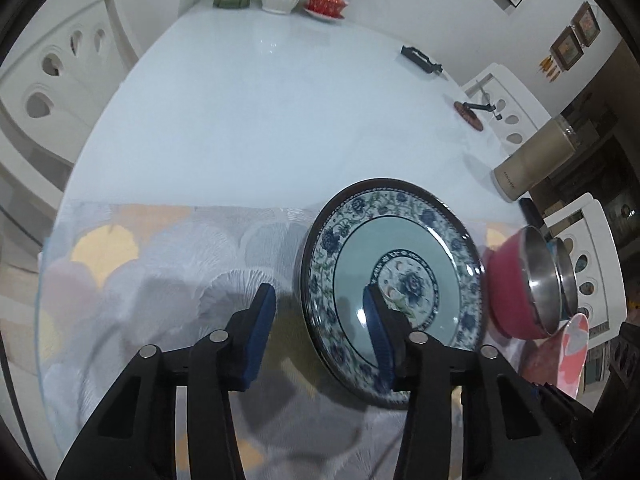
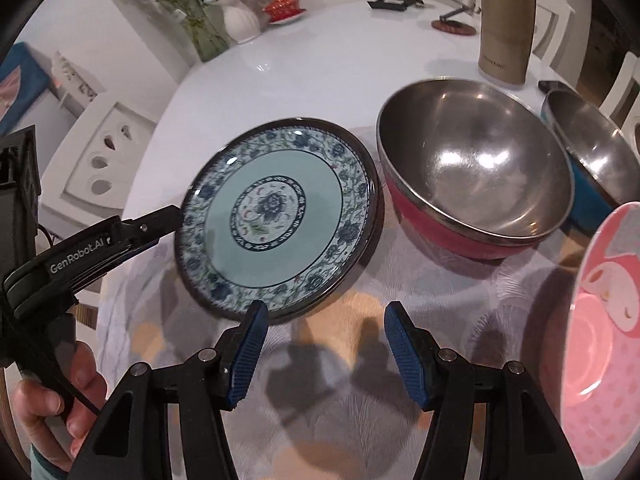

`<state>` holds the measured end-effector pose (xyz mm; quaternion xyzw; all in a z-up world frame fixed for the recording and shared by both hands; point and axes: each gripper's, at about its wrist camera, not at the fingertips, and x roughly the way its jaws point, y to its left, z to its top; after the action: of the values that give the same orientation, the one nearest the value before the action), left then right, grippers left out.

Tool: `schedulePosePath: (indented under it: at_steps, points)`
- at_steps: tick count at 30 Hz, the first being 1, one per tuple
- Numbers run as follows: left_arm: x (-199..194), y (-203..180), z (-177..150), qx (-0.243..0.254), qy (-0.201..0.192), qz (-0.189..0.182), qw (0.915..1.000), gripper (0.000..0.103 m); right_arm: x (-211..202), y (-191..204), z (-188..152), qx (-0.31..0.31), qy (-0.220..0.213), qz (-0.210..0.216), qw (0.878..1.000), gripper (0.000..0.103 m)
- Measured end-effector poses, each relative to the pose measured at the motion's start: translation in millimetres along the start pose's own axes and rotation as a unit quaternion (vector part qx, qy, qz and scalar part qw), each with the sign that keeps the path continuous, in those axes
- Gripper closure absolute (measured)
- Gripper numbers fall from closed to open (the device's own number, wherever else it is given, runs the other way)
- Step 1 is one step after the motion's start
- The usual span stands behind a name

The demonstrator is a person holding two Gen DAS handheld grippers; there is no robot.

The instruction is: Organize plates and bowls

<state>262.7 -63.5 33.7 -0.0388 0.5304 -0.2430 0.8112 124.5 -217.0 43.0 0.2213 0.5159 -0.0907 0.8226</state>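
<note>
Barely started: closing the left gripper (image 1: 320, 336) around the blue flowered plate (image 2: 280, 216) rim, not pinching yet; holding the right gripper (image 2: 322, 354) spread, empty; leaving red bowl (image 2: 472, 184), blue bowl (image 2: 588, 160), pink plate (image 2: 600, 340) unstacked near the table (image 2: 320, 60) edge.

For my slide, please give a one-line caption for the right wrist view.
Open right gripper above the tablecloth, facing a blue floral plate, a red steel bowl and a pink plate.

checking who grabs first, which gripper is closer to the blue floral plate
Left. The left gripper straddles the blue floral plate at its rim; the right gripper is open just short of its near edge.
</note>
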Motion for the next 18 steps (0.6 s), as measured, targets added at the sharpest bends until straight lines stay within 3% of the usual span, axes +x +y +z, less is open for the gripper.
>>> schedulePosePath:
  at_steps: [11, 13, 16, 18]
  points:
    - [22.8, 8.2, 13.6, -0.012, 0.002, -0.022, 0.9997, 0.063, 23.5, -3.3, 9.9, 0.011, 0.003, -0.004, 1.000, 0.048]
    - [24.8, 6.3, 16.0, -0.010, 0.000, -0.026, 0.9996, 0.063, 25.1, -0.1, 11.8, 0.003, 0.001, -0.004, 1.000, 0.056]
    - [27.0, -1.3, 15.1, 0.003, 0.002, -0.034, 0.9994, 0.072, 26.7, 3.9, 14.1, -0.010, 0.000, -0.004, 1.000, 0.067]
    - [25.1, -8.4, 10.1, 0.025, -0.002, -0.006, 0.9997, 0.072, 29.4, 9.3, 15.7, -0.021, 0.002, -0.005, 1.000, 0.068]
